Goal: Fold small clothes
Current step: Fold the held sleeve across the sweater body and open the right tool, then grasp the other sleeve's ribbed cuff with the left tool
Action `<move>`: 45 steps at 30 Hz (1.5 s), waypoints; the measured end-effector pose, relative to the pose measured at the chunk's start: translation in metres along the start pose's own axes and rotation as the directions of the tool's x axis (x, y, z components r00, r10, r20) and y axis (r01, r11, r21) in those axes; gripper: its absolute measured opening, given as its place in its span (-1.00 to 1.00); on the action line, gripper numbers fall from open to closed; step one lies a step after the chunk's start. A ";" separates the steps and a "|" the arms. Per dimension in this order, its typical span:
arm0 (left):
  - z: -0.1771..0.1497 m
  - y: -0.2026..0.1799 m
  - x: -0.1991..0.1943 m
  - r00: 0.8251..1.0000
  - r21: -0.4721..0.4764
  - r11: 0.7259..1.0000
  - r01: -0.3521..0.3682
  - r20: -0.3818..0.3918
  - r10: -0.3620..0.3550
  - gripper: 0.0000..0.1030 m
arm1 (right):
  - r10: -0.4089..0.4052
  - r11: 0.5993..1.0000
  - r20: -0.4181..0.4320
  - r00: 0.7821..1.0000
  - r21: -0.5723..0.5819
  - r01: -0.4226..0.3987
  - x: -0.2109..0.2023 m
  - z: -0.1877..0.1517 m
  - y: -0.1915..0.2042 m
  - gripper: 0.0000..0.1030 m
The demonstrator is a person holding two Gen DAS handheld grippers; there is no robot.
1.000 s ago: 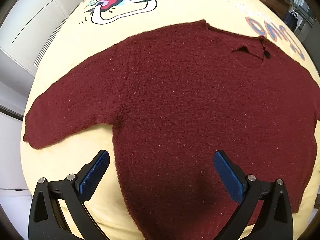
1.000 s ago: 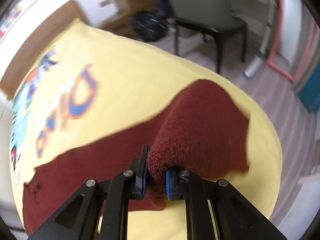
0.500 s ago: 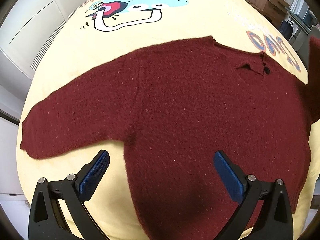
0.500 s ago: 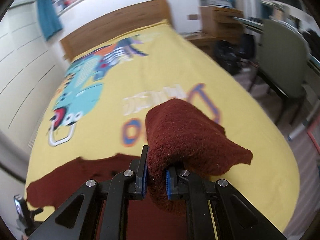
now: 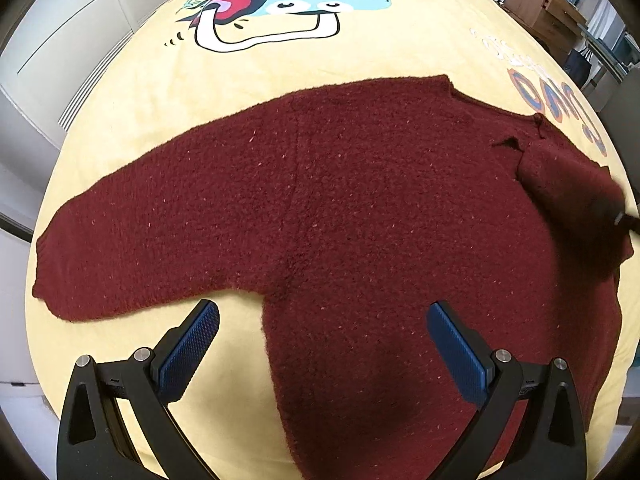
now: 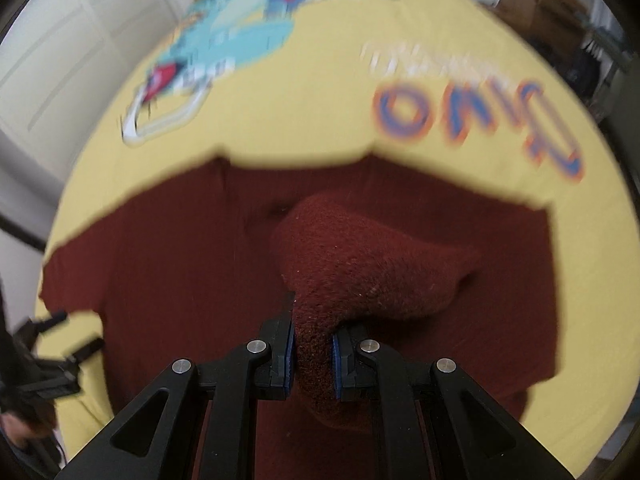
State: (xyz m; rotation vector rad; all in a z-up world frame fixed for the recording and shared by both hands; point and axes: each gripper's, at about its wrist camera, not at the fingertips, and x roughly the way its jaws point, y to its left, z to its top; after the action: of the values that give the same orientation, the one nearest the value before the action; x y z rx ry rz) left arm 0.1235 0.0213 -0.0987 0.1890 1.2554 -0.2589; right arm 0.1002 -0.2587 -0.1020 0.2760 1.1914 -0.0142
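My right gripper (image 6: 313,354) is clamped on the sleeve (image 6: 372,276), mid-frame over the maroon sweater (image 5: 340,216) on the bed; left gripper (image 5: 320,340) gapes empty. Risk: sleeve bunches if dropped crooked.

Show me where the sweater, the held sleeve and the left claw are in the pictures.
sweater (image 5: 340,200), left wrist view, middle of its flat body.
held sleeve (image 6: 372,264), right wrist view, raised fold above the shut right claw (image 6: 313,354).
left claw (image 5: 320,344), left wrist view, midway between its open blue pads.
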 end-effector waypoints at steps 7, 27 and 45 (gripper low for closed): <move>-0.005 -0.002 0.003 1.000 0.028 0.999 -0.018 -0.014 0.018 0.98 | 0.001 0.999 -0.105 0.994 0.033 0.003 0.047 -0.050 -0.002 -0.66; 0.015 -0.086 -0.022 0.999 0.244 0.970 0.017 0.031 -0.026 0.98 | -0.011 0.985 -0.104 0.995 0.168 0.028 -0.011 -0.092 -0.088 0.57; 0.051 -0.295 0.029 0.999 0.610 0.791 0.040 -0.027 -0.029 0.98 | -0.042 0.938 -0.077 0.996 0.342 0.066 -0.038 -0.137 -0.182 0.57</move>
State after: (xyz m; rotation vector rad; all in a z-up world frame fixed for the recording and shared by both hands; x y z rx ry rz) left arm 0.0914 -0.2781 -0.1112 0.7319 1.1555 -0.6999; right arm -0.0672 -0.4092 -0.1508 0.5551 1.2627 -0.2657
